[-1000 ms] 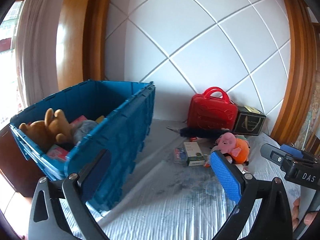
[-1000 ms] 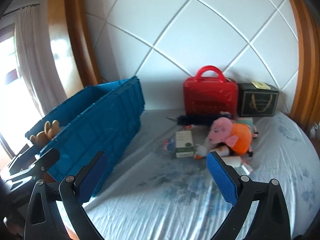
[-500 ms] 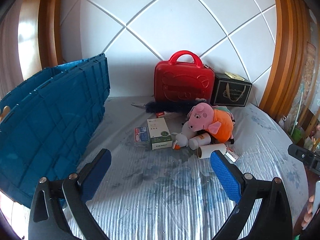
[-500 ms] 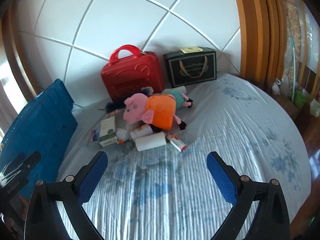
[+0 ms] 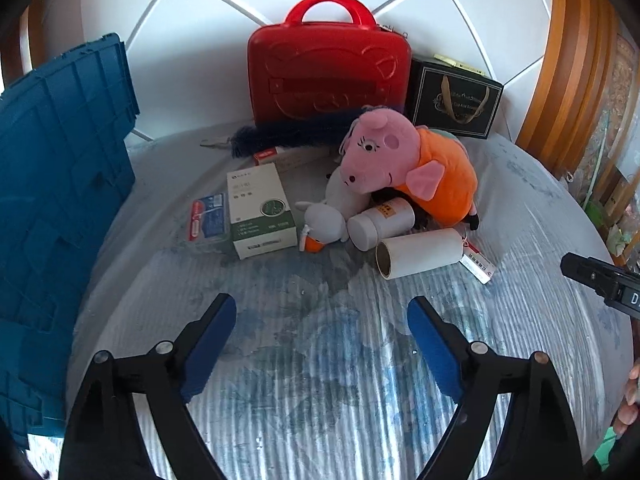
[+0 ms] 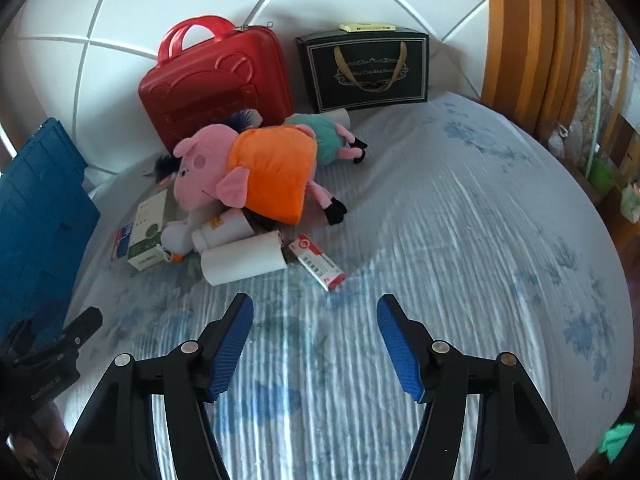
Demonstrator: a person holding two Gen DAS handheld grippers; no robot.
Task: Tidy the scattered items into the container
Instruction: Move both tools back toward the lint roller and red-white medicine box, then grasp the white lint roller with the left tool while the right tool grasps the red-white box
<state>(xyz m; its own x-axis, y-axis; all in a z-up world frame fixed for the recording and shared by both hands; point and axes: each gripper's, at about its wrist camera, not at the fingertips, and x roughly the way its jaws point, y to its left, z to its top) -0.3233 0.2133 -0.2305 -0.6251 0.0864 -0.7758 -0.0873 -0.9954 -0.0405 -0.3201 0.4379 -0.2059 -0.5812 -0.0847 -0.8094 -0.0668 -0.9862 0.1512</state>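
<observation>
1. Scattered items lie in one heap on the bed (image 5: 320,360), and I place everything against the pink pig plush (image 5: 400,168) at its middle. Far to its left stands the blue crate (image 5: 56,184), the container they belong in; only its outer wall shows.
2. Left of the pig: a flat blister pack (image 5: 208,220), then a white-and-green box (image 5: 260,208) just beside it, with a small white plush (image 5: 328,216) touching the pig's snout.
3. Below the pig lie a white bottle (image 5: 380,220) and a paper roll (image 5: 420,252), close together; right of the roll sits a red-and-white tube box (image 6: 316,264). Behind the pig are a red case (image 5: 328,64) and a black gift box (image 5: 452,96).
4. My left gripper (image 5: 320,344) has just been narrowing its jaws, yet they stand apart with nothing between them, short of the heap.
5. My right gripper (image 6: 316,344) has also been closing, further, and is likewise empty, nearest the tube box.
6. Risks, as I judge them: the roll and bottle are round and could roll off when nudged; jaws this narrowed may not span the roll; the soft, bulky pig could drag its neighbours along when lifted.
</observation>
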